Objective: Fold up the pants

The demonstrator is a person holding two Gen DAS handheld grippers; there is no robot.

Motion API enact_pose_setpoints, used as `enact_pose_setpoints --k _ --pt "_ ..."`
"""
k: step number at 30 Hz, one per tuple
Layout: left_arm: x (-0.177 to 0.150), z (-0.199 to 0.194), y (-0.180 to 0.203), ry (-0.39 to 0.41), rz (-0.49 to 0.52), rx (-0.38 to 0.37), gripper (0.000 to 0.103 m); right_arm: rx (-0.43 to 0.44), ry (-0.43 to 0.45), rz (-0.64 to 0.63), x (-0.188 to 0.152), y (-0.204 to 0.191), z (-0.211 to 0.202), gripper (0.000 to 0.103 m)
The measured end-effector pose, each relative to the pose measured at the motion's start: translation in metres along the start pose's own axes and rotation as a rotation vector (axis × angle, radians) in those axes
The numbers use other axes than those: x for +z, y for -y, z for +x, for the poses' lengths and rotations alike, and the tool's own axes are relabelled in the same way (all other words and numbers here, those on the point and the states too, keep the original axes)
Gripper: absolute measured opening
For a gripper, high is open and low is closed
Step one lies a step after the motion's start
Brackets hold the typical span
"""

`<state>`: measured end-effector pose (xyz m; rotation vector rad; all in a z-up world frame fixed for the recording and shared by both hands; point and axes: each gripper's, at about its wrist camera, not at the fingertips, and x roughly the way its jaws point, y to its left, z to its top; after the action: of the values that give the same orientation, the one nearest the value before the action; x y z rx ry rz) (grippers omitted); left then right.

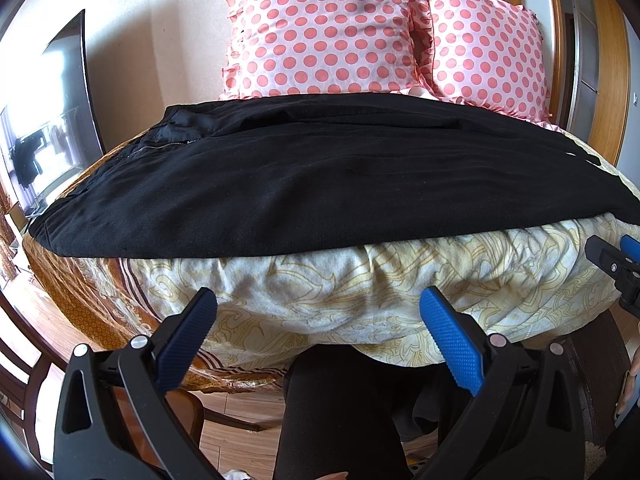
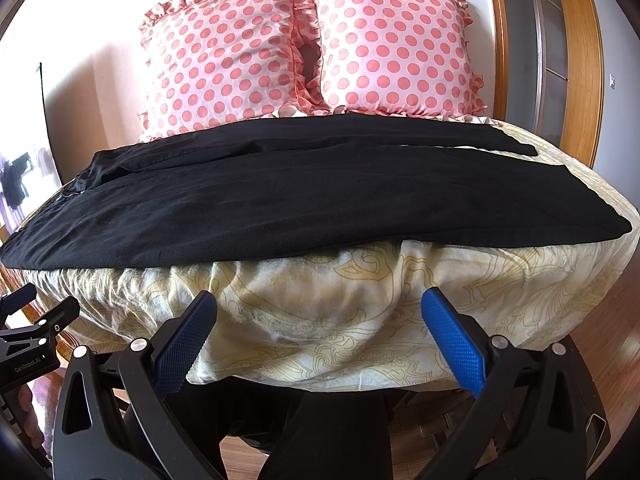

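Black pants (image 1: 320, 176) lie flat across the bed, waist with a zipper at the left, legs running to the right; they also show in the right wrist view (image 2: 304, 200). My left gripper (image 1: 318, 300) is open and empty, below the pants' near edge, in front of the bed's side. My right gripper (image 2: 318, 300) is open and empty, also short of the pants' near edge. The right gripper's tip shows at the right edge of the left wrist view (image 1: 616, 264); the left gripper shows at the left edge of the right wrist view (image 2: 36, 336).
The bed has a cream patterned cover (image 1: 360, 292) (image 2: 360, 312). Two pink polka-dot pillows (image 1: 328, 32) (image 2: 392, 48) stand against the wall behind the pants. A TV (image 1: 52, 120) is at the left. A wooden door frame (image 2: 580, 60) is at the right. The person's dark legs (image 1: 340, 420) are below.
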<state>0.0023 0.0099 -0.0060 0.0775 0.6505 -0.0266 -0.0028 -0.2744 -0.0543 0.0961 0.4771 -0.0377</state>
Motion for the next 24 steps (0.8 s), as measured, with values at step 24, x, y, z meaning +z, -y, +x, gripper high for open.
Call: enact_pose_setpoints --k 24 --pt "0.138 0.024 -0.043 0.007 -0.130 -0.052 0.101 -0.163 0.069 -0.157 0.164 0.047 0.054 0.102"
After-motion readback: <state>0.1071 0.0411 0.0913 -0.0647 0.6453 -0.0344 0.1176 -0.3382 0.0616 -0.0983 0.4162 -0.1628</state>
